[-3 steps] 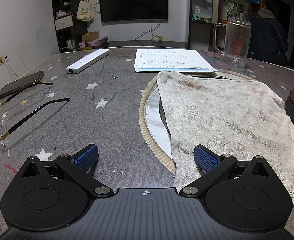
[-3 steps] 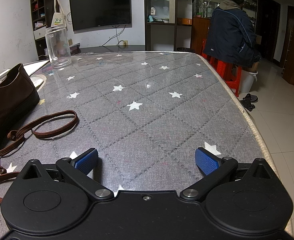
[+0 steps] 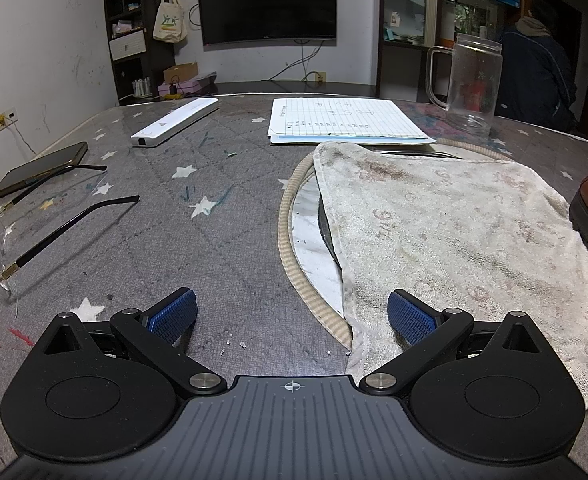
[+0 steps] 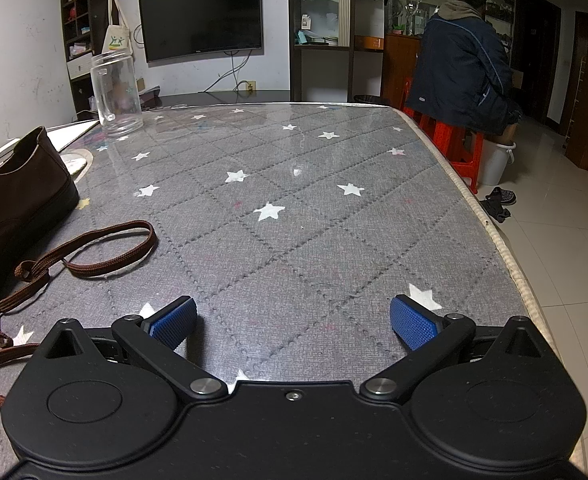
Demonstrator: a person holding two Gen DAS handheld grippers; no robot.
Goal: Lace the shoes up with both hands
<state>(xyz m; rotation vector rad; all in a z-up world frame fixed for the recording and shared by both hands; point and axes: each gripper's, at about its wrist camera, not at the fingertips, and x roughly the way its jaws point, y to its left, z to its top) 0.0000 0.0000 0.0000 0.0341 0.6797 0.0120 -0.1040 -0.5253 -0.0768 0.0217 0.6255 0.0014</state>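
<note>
Right wrist: brown leather shoe (image 4: 18, 196) at left edge on quilted grey star-print table (image 4: 294, 220); flat woven brown lace (image 4: 94, 248) looped loose beside it. Clear glass jar (image 4: 116, 92) behind shoe, contents unclear. Right gripper (image 4: 293, 322) spread wide over bare table, blue ribbed pads gripping nothing.

Left wrist: shoe toe at right edge, resting on stained terry towel (image 3: 454, 240). Left gripper (image 3: 292, 316) likewise wide apart, unloaded. Clear handled jug (image 3: 472, 88), lined paper (image 3: 346, 122), glasses (image 3: 34, 236), phone (image 3: 42, 174) further off.
</note>
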